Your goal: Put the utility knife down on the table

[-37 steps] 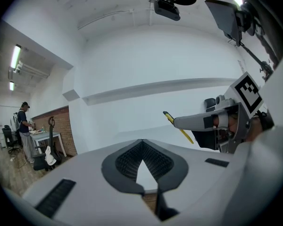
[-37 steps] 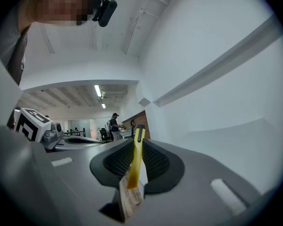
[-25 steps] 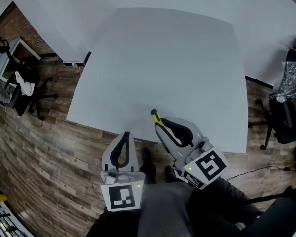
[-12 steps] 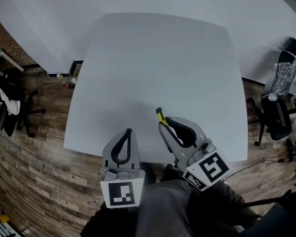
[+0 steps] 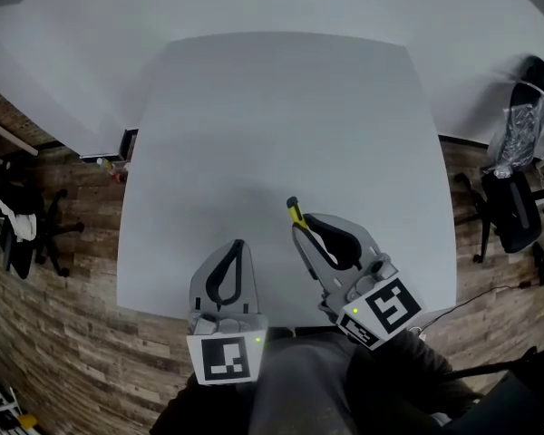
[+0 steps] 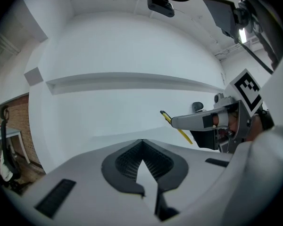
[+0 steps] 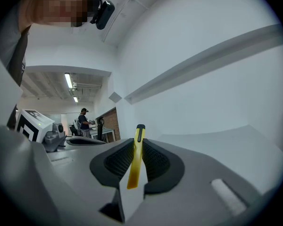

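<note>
Right, the table [image 5: 281, 125] is the reference: a pale grey slab with a wood floor [image 5: 54, 333] round it. One office chair [image 5: 517, 216] sits off the table's right side, another chair [image 5: 23, 234] off its left.

Head view: both grippers are over the table's near edge, side by side and apart. The right gripper [image 5: 299, 229] is angled in toward the table's middle. The left gripper [image 5: 238, 243] points straight in.

The utility knife [image 7: 136, 159] is yellow with a black tip. It is pinched in the right gripper and held over the table, not lying on it. Head view shows only its yellow end poking past the jaws. Right gripper view shows the pads clamped on both flat sides of the body.

Left gripper view: jaw tips pressed together with nothing between them. It also catches the right gripper side-on, with the knife tilted tip-up.

Only the right gripper view shows a person [image 7: 83, 121], standing by a brick wall well away from the table.
</note>
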The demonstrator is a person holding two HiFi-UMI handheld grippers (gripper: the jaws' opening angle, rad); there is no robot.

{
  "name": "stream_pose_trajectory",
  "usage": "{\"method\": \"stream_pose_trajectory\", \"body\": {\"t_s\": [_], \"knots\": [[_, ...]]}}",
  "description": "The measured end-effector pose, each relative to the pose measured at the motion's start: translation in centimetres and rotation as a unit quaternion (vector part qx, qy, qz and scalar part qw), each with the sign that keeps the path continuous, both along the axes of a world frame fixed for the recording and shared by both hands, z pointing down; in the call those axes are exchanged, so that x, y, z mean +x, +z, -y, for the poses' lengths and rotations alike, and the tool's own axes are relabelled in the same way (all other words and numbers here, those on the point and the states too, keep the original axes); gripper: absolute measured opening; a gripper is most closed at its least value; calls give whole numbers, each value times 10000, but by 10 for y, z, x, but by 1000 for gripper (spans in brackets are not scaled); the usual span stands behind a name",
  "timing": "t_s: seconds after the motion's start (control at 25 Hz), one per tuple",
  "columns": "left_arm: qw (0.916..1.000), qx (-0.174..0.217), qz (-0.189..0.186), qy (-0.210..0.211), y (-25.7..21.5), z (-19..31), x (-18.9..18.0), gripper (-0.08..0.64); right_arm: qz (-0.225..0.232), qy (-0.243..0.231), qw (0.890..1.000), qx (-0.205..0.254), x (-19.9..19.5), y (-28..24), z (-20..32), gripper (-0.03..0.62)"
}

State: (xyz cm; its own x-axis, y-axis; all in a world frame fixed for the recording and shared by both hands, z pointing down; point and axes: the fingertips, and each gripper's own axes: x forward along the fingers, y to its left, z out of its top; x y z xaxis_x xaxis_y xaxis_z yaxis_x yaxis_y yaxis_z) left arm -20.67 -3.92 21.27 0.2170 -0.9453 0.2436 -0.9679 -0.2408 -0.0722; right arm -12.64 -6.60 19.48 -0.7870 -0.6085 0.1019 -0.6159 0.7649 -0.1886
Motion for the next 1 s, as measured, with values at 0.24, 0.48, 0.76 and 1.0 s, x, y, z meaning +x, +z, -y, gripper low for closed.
{"method": "stream_pose_trajectory", "body": {"t_s": [0.24, 0.48, 0.76, 1.0], "knots": [[9996, -250, 126, 2, 11, 56, 37, 2, 182, -2, 9996, -205, 35, 11, 50, 57], [9988, -319, 350, 124, 11, 88, 73, 2, 386, -54, 9988, -295, 59, 17, 83, 57], [9983, -389, 426, 119, 19, 93, 68, 2, 413, 37, 9984, -378, 58, 30, 87, 57], [9977, -440, 291, 435, 41, 97, 76, 2, 184, 247, 9987, -402, 58, 46, 85, 57]]}}
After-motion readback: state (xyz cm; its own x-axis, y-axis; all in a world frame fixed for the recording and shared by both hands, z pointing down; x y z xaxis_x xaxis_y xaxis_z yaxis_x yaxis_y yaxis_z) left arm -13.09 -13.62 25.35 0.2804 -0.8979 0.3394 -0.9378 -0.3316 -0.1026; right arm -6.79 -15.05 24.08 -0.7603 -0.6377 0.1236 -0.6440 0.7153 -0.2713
